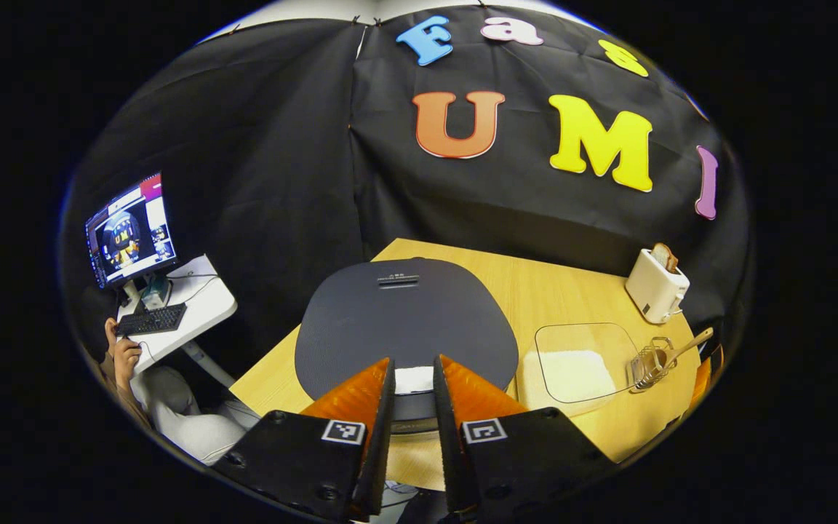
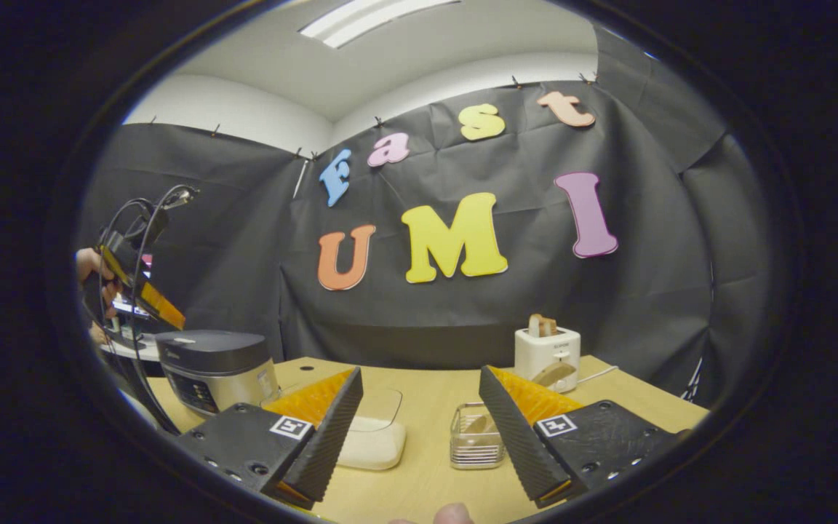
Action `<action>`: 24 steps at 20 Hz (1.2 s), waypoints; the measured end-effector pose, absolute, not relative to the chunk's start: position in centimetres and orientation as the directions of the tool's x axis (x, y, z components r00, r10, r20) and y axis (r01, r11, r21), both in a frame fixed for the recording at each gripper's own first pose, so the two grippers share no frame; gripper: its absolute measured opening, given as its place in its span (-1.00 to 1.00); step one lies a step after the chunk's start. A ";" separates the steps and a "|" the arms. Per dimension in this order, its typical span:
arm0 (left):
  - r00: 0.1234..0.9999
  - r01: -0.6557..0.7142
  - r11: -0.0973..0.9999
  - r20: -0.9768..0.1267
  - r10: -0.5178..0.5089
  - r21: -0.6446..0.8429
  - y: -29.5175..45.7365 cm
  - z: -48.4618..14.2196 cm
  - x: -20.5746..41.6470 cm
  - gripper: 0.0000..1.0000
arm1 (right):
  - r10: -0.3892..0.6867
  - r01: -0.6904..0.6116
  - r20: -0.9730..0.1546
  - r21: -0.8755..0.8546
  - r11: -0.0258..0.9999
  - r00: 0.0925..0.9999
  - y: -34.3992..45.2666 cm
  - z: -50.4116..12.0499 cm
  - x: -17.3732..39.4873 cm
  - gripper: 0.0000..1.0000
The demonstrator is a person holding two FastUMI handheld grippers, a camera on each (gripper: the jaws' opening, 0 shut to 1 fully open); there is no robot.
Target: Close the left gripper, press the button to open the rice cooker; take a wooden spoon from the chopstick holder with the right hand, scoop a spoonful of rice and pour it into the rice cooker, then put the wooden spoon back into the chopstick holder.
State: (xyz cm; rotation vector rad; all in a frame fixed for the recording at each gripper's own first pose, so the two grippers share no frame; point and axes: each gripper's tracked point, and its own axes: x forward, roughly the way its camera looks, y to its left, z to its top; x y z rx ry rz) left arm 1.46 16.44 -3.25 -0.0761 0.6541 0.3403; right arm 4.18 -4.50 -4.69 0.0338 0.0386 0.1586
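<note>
Rice cooker [image 1: 406, 320] sits on the wooden table [image 1: 535, 291], lid down, directly below our left gripper [image 1: 413, 386]. In the left gripper view we look straight onto the dark lid; the light button patch [image 1: 414, 379] at its front edge shows in the narrow gap between the fingers. Left fingers are nearly together, only a thin slot between them, nothing clamped, and we can't tell if they touch the button.

Right of the cooker: clear container of rice [image 1: 577, 367], then the chopstick holder [image 1: 650, 364] with the wooden spoon [image 1: 688, 344] leaning out of it, handle up and to the right. White toaster [image 1: 655, 285] with bread in it stands behind, near the wall.

In the right gripper view our right gripper [image 2: 419, 429] hovers above the table, fingers wide apart, holding nothing. Chopstick holder [image 2: 475, 435] sits between them farther off, rice container [image 2: 372, 437] just left of it, cooker [image 2: 215, 367] at far left with the left gripper [image 2: 144, 295] above it.

Side desk with monitor [image 1: 130, 229] and keyboard [image 1: 151, 320] at left.
</note>
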 end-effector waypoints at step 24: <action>0.760 -0.332 0.943 -0.591 0.271 0.006 15.8 -3.6 2.6 -0.94 | 0.127 -0.127 -0.015 0.040 0.991 0.992 -5.7 -4.3 4.3 0.91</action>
